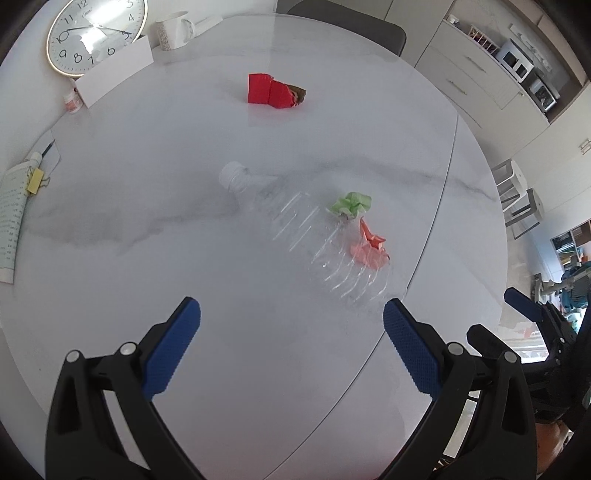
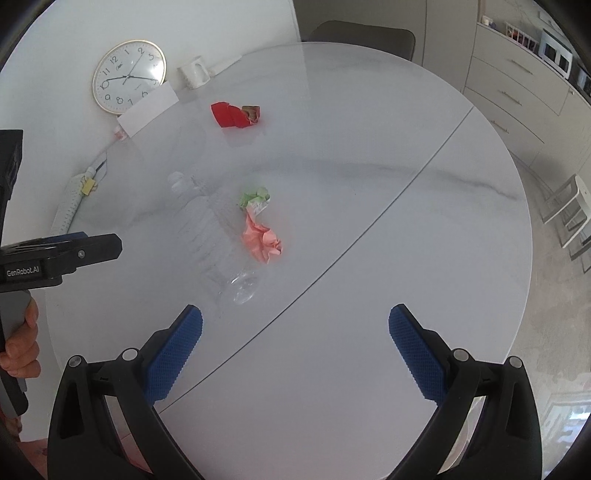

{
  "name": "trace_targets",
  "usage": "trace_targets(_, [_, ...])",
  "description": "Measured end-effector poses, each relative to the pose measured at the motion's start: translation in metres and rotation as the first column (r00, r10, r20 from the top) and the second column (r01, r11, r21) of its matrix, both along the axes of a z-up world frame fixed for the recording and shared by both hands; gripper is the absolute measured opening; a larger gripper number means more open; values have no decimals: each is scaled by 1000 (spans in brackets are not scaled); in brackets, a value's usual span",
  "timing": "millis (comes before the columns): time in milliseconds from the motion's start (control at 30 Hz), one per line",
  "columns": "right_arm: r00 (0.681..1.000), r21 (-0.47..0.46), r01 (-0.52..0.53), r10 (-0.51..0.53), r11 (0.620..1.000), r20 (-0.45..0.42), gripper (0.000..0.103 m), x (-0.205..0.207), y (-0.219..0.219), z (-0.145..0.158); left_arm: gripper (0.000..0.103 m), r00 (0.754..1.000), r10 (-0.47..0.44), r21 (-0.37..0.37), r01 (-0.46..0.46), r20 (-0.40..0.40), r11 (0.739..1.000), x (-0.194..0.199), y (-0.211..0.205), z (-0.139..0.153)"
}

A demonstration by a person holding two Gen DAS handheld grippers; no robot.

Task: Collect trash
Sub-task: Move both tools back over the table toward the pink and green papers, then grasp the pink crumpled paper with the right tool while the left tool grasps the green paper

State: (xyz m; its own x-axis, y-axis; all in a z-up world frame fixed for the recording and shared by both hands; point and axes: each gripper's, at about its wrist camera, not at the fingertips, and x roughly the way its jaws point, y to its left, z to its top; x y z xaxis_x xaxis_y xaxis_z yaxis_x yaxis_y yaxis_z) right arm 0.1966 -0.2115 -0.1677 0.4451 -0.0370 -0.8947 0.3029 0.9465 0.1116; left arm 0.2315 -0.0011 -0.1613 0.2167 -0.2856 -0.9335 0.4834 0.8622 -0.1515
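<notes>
An empty clear plastic bottle (image 1: 306, 229) with a white cap lies on its side mid-table, also in the right wrist view (image 2: 214, 236). A crumpled green paper (image 1: 351, 204) (image 2: 255, 197) and a crumpled pink paper (image 1: 371, 249) (image 2: 262, 240) lie just right of it. A torn red wrapper (image 1: 275, 91) (image 2: 234, 115) lies farther back. My left gripper (image 1: 291, 314) is open and empty above the table, just short of the bottle's base. My right gripper (image 2: 295, 321) is open and empty, nearer the table's front edge, right of the bottle.
The white marble table (image 2: 406, 221) has a seam across it. A wall clock (image 1: 96, 31), a white card (image 1: 114, 70), a mug (image 1: 173, 29), a small jar (image 1: 72, 101) and a clipped booklet (image 1: 14, 206) stand along the left. A chair (image 2: 364, 37) and cabinets (image 1: 476, 74) are behind.
</notes>
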Motion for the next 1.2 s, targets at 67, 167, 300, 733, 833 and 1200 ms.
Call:
trace_targets(67, [999,3,-32,32,999,0,100,17,-7,-7,95,1000,-2,11,2,11,1000,8,-10,0])
trace_targets(167, [995,18,-101,101,995,-14,93,46,-18,-22,95,1000,2,33,-2,1,999,20,-27,-2])
trace_targets(300, [976,42,-211,213,977,-49,77,80,-27,-50,95,1000,4,75,-5,21,997,30,-46,-4])
trace_targets(733, [874,186,-461,480,868,-71,65,124,-14,-92,95,1000,-4,113,6,-15,994,44,-69,-18])
trace_targets(833, [867,189,-475,494,860,-66,63,126,-8,-95,95,1000,-17,110,18,-14,994,44,-73,-19])
trace_targets(1200, [884,177,-444,461,878,-72,21,115,-7,-93,95,987,-160,76,160,-11,984,48,-107,-27])
